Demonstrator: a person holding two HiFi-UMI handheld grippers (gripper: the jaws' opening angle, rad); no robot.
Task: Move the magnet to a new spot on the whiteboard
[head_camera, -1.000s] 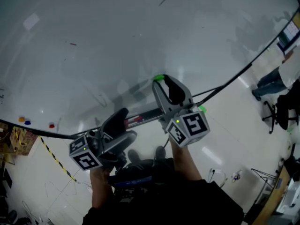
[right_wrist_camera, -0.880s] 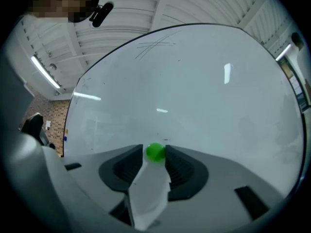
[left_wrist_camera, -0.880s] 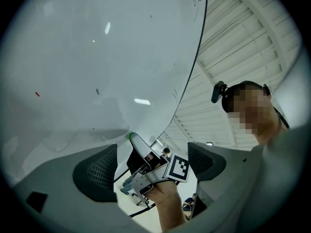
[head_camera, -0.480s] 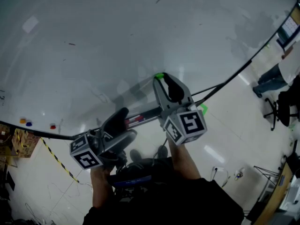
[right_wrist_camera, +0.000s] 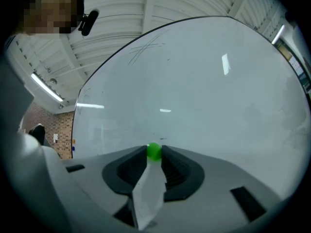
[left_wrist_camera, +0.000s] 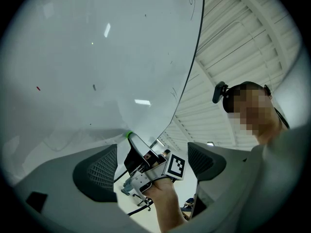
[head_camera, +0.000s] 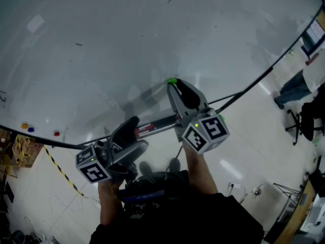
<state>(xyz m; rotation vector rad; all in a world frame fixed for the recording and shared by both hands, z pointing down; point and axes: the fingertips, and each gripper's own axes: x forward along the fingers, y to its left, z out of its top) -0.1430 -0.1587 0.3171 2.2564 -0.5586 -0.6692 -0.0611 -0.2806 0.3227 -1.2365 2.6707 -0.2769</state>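
- Pinched the green magnet (right_wrist_camera: 154,151) between the closed-in jaws of the right tool (head_camera: 172,83), mid-frame in the head view, at the whiteboard (head_camera: 101,39); couldn't tell whether touching.
- Held the left tool (head_camera: 134,137) spread and empty, lower left.
- Judged as the carrying step; next called for seating the magnet flat on bare board, then spreading the jaws.
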